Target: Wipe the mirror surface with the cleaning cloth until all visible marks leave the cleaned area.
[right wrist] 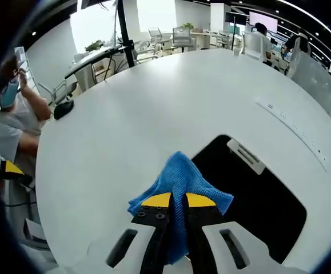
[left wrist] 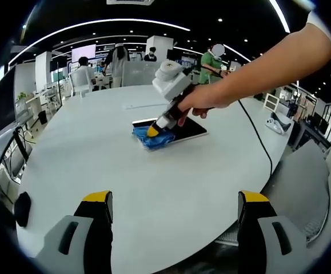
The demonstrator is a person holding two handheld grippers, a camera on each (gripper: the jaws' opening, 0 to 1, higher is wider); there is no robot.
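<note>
On the white oval table [left wrist: 125,165], a dark mirror [right wrist: 251,200] lies flat with a blue cleaning cloth [right wrist: 179,180] at its corner.

Part of the mirror's near corner is hidden under the cloth, and in the left gripper view the mirror [left wrist: 191,130] shows as a thin dark slab whose surface marks are too small to make out. The right gripper [right wrist: 178,201] has its yellow-tipped jaws pressed together on a fold of the cloth, whose tail runs down between them out of sight; seen from the left gripper view, that gripper [left wrist: 152,132] is held by a hand [left wrist: 202,101] and tilts down onto the cloth [left wrist: 152,138]. The left gripper [left wrist: 174,205] hangs above bare table well apart from the mirror, jaws spread wide, gripping nothing. Office desks and people stand blurred beyond the table.
</note>
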